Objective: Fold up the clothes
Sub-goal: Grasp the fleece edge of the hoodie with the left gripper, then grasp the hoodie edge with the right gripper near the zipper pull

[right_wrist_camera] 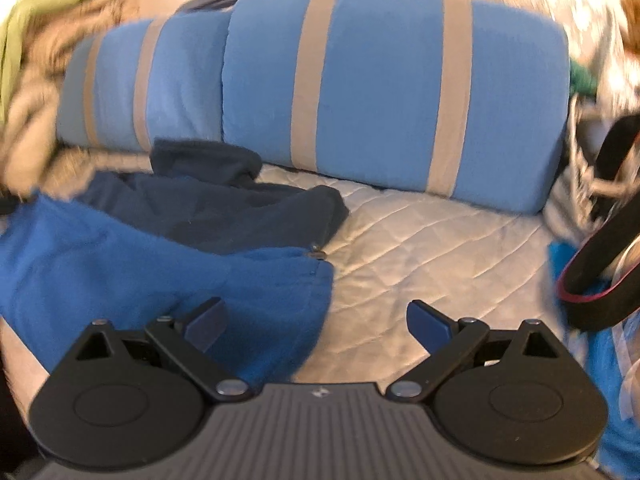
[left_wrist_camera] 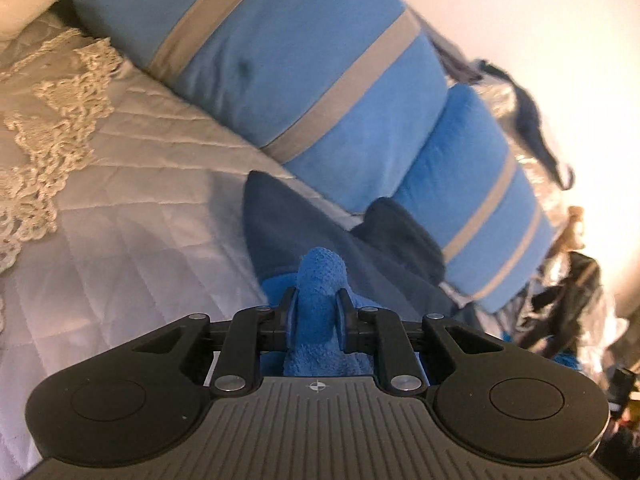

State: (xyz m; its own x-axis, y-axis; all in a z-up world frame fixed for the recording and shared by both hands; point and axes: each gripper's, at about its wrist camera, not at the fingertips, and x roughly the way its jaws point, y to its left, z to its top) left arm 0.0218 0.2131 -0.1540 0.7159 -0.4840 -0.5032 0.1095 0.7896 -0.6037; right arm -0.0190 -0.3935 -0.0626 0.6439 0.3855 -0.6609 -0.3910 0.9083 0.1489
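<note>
A bright blue fleece garment (right_wrist_camera: 120,264) lies on the quilted bed, joined to a dark navy part (right_wrist_camera: 224,208) behind it. In the left wrist view my left gripper (left_wrist_camera: 318,306) is shut on a bunched fold of the blue fleece (left_wrist_camera: 320,276), which sticks up between the pads; the navy part (left_wrist_camera: 288,216) lies just beyond. My right gripper (right_wrist_camera: 316,322) hovers wide open above the fleece's right edge and the quilt, with nothing between its fingers.
Two blue cushions with beige stripes (right_wrist_camera: 392,92) line the back of the white quilted bedspread (right_wrist_camera: 432,248). A lace-trimmed cover (left_wrist_camera: 48,120) lies at the left. A dark strap (right_wrist_camera: 600,256) and bags crowd the right edge; clothes pile at the back left (right_wrist_camera: 48,40).
</note>
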